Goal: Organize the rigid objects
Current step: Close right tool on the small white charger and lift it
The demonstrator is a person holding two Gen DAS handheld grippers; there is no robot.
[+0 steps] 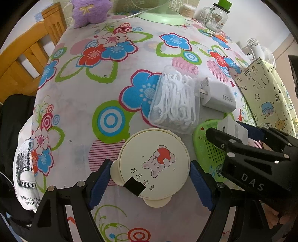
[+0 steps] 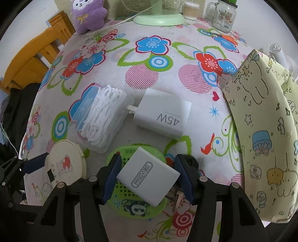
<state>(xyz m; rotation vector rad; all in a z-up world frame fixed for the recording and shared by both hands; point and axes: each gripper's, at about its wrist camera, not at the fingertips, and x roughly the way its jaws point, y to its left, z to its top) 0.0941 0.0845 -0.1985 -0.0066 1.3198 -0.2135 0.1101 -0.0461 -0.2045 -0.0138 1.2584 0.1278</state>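
Note:
A round cream box [image 1: 149, 163] with a cartoon bear lid lies on the flowered tablecloth. My left gripper [image 1: 150, 184] points down over it, its blue pads against the box's two sides. In the right wrist view my right gripper [image 2: 149, 176] is shut on a white MINGYI charger [image 2: 147, 175], held tilted just above a green perforated basket [image 2: 115, 197]. Beyond them lie a clear box of white floss picks [image 2: 100, 119] and a white 45W charger [image 2: 163, 115]. The left wrist view shows the right gripper [image 1: 227, 128] over the basket [image 1: 206, 149].
A tall cartoon-printed paper bag [image 2: 260, 130] stands at the right edge. At the back are a green fan base [image 2: 160, 18], a glass mug jar [image 2: 223, 16] and a purple plush [image 2: 87, 14]. A wooden chair [image 1: 28, 55] stands left of the table.

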